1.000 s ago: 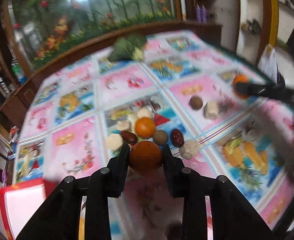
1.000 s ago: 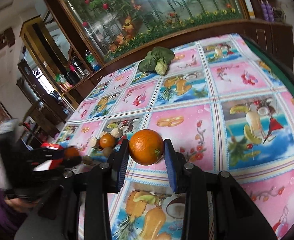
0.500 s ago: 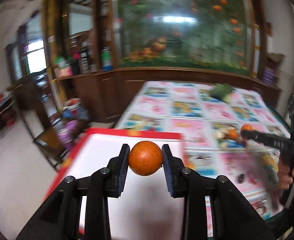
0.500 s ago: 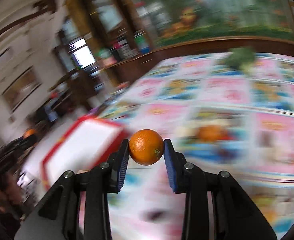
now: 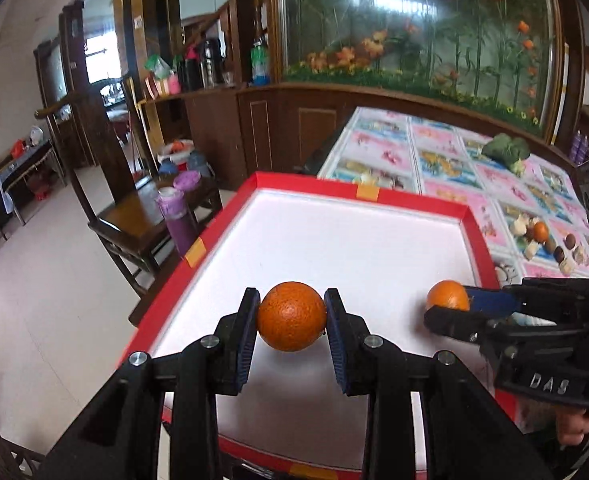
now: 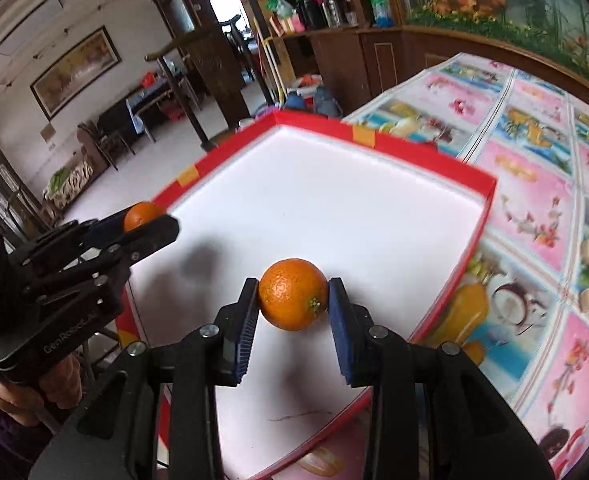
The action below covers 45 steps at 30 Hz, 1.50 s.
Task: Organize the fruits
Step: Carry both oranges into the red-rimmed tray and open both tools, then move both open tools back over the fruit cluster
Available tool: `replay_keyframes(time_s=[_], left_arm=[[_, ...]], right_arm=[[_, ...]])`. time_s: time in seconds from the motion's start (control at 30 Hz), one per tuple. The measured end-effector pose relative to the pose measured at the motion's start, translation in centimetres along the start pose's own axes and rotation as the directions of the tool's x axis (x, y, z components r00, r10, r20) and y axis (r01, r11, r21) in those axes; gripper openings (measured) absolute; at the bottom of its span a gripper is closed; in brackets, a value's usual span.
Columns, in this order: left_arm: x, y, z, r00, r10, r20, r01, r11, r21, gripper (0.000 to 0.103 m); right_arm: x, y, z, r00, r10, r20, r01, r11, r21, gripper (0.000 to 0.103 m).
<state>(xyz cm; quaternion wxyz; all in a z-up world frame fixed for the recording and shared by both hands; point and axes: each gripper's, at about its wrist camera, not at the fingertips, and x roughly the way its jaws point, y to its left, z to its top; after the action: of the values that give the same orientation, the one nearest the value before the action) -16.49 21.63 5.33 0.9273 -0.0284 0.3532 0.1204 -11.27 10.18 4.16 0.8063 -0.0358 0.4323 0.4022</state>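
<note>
Holding 2 oranges over the red tray

Hovering above the tray (image 5: pixel 358 194), the left gripper (image 5: pixel 291 316) clamps 1 dimpled orange (image 5: pixel 291 316) between its blue ribbed pads, near the tray's near-left rim. The right gripper (image 6: pixel 293 300) grips the other orange (image 6: pixel 293 300) toward the right wall. White, flat and smooth, the tray floor lies bare, bounded by 4 low red walls with taped corners. Beyond it, small fruits (image 5: pixel 550 242) sit clustered on the glossy printed tablecloth (image 6: pixel 534 184).
</note>
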Motion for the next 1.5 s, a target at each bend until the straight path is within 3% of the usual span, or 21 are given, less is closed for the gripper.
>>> replay_keyframes(time_s=[0.17, 0.27, 0.37, 0.43, 0.5, 0.6, 0.77, 0.9, 1.03, 1.17, 1.23, 1.37, 1.43, 1.5], left_arm=[[1.3, 0.1, -1.1, 0.997, 0.027, -0.065, -0.026, 1.0, 0.012, 0.033], [1.7, 0.1, -1.3, 0.995, 0.048, -0.088, -0.047, 0.999, 0.012, 0.04], [0.8, 0.0, -1.0, 0.995, 0.076, -0.07, -0.075, 0.997, 0.007, 0.06], [-0.2, -0.6, -0.4, 0.996, 0.081, -0.035, -0.081, 0.997, 0.014, 0.061], [-1.4, -1.5, 0.1, 0.998, 0.058, -0.007, -0.058, 0.998, 0.021, 0.07], [-3.1, -4.3, 0.6, 0.999, -0.001, 0.043, -0.002, 0.998, 0.068, 0.074], [-5.0, -10.6, 0.1, 0.984, -0.172, 0.038, 0.161, 0.967, 0.199, 0.079], [-5.1, -15.8, -1.3, 0.958, -0.286, -0.026, 0.28, 0.91, 0.304, 0.079], [-4.6, -19.2, -2.3, 0.945, -0.313, -0.089, 0.324, 0.874, 0.362, 0.079], [-4.0, -21.1, -2.7, 0.942, -0.312, -0.125, 0.336, 0.853, 0.399, 0.079], [-3.8, -21.7, -2.9, 0.942, -0.305, -0.139, 0.335, 0.851, 0.405, 0.079], [-3.0, -22.5, -3.1, 0.943, -0.286, -0.171, 0.331, 0.853, 0.404, 0.079], [-2.7, -22.6, -2.9, 0.942, -0.281, -0.182, 0.332, 0.854, 0.401, 0.079], [-2.6, -22.8, -2.8, 0.94, -0.283, -0.192, 0.338, 0.854, 0.396, 0.079]], right_arm=[[0.8, 1.0, -0.3, 0.999, -0.031, -0.031, 0.029, 0.999, -0.036, 0.038], [0.6, 1.0, -0.2, 0.998, -0.013, -0.058, 0.01, 0.999, -0.042, 0.043], [-1.3, 0.3, -0.1, 1.0, 0.013, 0.001, -0.013, 0.999, -0.045, 0.049], [-3.7, -0.6, -0.2, 0.998, 0.017, 0.065, -0.014, 0.999, -0.041, 0.05], [-6.5, -2.7, -0.5, 0.991, 0.006, 0.136, -0.003, 1.0, -0.019, 0.056], [-10.6, -7.1, -1.6, 0.975, -0.041, 0.221, 0.03, 0.998, 0.055, 0.062], [-16.2, -15.3, -5.3, 0.94, -0.22, 0.262, 0.166, 0.963, 0.214, 0.062], [-19.8, -20.9, -8.8, 0.908, -0.351, 0.229, 0.256, 0.896, 0.362, 0.062], [-21.7, -23.7, -10.8, 0.874, -0.452, 0.178, 0.347, 0.837, 0.423, 0.062], [-21.0, -26.7, -10.7, 0.88, -0.465, 0.095, 0.376, 0.804, 0.46, 0.062], [-19.9, -27.5, -10.0, 0.887, -0.458, 0.061, 0.385, 0.807, 0.448, 0.061], [-16.5, -28.4, -7.2, 0.89, -0.456, -0.028, 0.424, 0.803, 0.418, 0.05], [-15.4, -28.9, -6.9, 0.884, -0.465, -0.055, 0.444, 0.796, 0.412, 0.044], [-14.6, -29.5, -6.8, 0.892, -0.444, -0.082, 0.437, 0.803, 0.405, 0.035]])
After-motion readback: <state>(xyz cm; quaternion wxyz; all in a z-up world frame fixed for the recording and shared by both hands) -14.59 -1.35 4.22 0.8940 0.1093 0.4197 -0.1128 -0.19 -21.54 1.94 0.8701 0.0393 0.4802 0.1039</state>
